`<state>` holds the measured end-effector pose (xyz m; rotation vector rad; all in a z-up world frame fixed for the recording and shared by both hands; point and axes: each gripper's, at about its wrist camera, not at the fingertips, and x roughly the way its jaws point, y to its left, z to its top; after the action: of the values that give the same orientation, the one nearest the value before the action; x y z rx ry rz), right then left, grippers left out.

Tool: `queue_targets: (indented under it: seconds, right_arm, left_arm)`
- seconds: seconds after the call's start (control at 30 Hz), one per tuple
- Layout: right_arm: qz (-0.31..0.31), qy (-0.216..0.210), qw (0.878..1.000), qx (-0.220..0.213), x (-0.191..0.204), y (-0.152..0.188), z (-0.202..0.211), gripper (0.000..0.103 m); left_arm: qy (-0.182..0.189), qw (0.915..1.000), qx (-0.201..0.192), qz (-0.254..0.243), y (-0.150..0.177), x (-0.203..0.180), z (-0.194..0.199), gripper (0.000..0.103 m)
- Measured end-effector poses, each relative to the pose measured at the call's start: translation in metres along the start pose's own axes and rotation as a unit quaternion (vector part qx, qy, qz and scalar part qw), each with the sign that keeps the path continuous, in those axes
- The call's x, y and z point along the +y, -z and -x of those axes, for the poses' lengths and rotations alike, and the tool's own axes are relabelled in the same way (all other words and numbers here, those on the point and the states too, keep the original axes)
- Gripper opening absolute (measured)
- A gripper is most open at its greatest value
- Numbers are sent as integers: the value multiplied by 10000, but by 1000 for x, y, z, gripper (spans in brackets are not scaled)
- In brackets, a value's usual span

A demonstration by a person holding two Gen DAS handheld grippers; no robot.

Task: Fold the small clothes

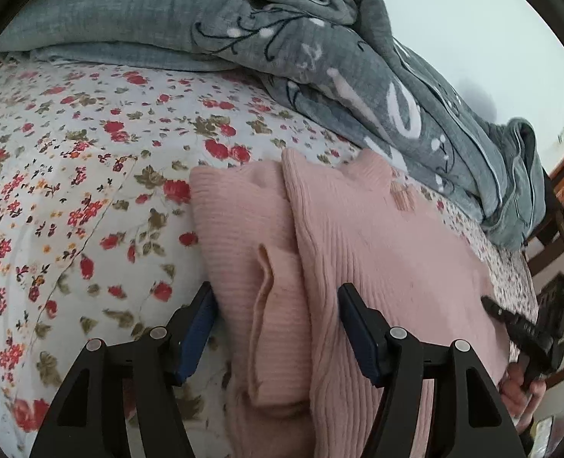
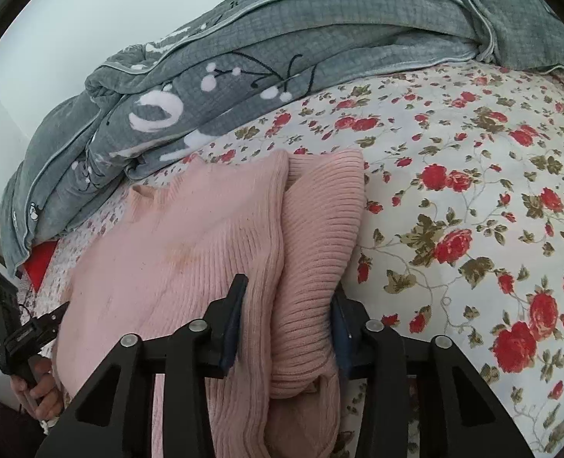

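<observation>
A pink ribbed sweater [image 1: 377, 236] lies folded lengthwise on a floral bed sheet [image 1: 71, 171]. My left gripper [image 1: 276, 297] stands open astride its near edge, with a folded sleeve strip between the fingers. The left pad is beside the fabric's edge and the right finger rests over the body panel. In the right wrist view the sweater [image 2: 205, 229] shows from the other side. My right gripper [image 2: 287, 294] is shut on a thick rolled fold of it, which fills the gap and hides part of the right finger. Each view shows the other gripper [image 1: 511, 316] [image 2: 26, 328] at the sweater's far edge.
A grey quilted blanket [image 1: 320, 57] [image 2: 243, 76] is heaped along the back of the bed, close behind the sweater. The floral sheet [image 2: 472, 191] stretches bare beside the sweater. A hand [image 1: 518, 385] holds the other gripper; brown wooden slats [image 1: 560, 259] stand past the bed's edge.
</observation>
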<state>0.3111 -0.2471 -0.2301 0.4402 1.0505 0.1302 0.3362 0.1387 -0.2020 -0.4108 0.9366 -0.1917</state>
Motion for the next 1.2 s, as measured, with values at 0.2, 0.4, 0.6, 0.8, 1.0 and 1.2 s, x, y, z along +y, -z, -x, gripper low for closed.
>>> queue_targets:
  seconds: [0.2,0.4,0.6,0.8,1.0,1.2]
  right_arm:
    - [50,-163,9998,-57,1,-1,16,23]
    - [96,-222,9994,-258,-1,12,58,21]
    - [361,-72,9988,-321,-13,49,115,21]
    - [573,38,9975,-410,-24,68,131,24]
    - [649,762,9938,-490,-18,64,88,35]
    - [666,1180,9887,-644,-11,65,116,44]
  left_arm:
    - [14,9998,-122,165,2,-12,13,22]
    - [80,9997,-133,-186,20,-43,44,21]
    - [375,9989,75,-256,61,-61,72,22]
    - [161,9993,71,-321,87,-64,71,28]
    - [110,9999,56,32,86,-49,55,47]
    - [106,9999,49,5,84,-47,48,53]
